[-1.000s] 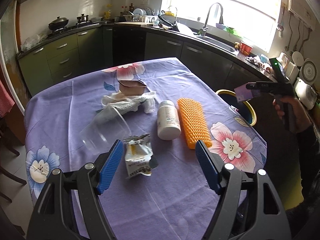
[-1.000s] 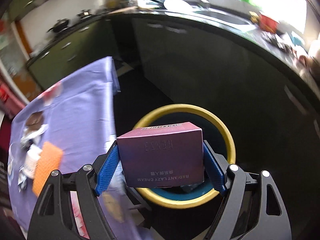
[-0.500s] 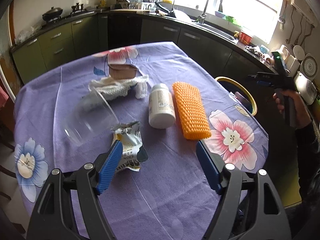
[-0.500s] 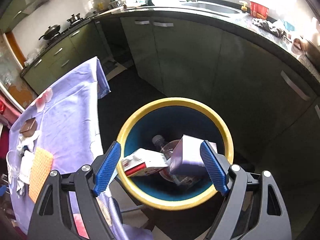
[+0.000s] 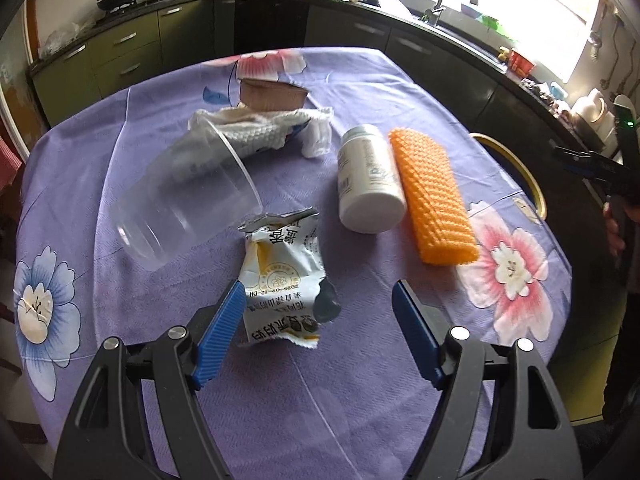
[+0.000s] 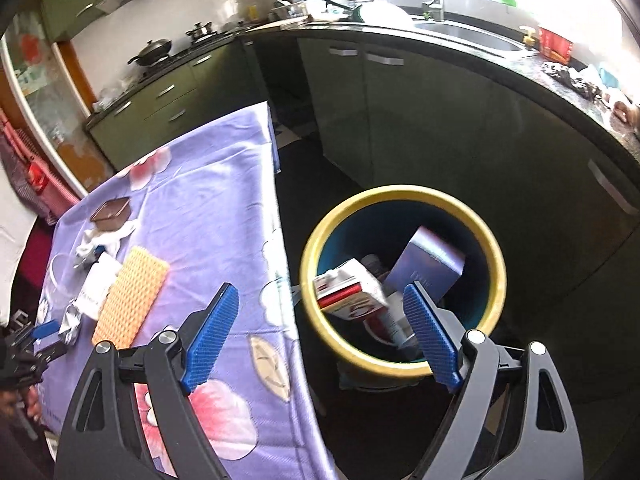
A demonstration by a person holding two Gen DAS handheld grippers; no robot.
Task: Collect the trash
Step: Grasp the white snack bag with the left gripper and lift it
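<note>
Dropping done: purple box [image 6: 430, 266] now lies in the yellow-rimmed bin [image 6: 400, 196] off the table's right edge; my right gripper [image 6: 320, 336] gapes wide, empty. Left gripper [image 5: 318, 334], wide open & empty too, has closed in on the torn wrapper [image 5: 284, 276] near the table's front edge.

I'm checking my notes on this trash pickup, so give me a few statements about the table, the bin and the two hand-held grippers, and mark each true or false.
1. The purple box lies inside the yellow-rimmed bin. True.
2. The right hand-held gripper is clamped on a box. False: its jaws are open and empty, above the bin.
3. The white bottle stands upright on the table. False: it lies on its side, beside the orange sponge.
4. The left hand-held gripper is open, with the torn snack wrapper by its left finger. True.
5. The clear plastic cup lies tipped on its side on the purple tablecloth. True.
</note>
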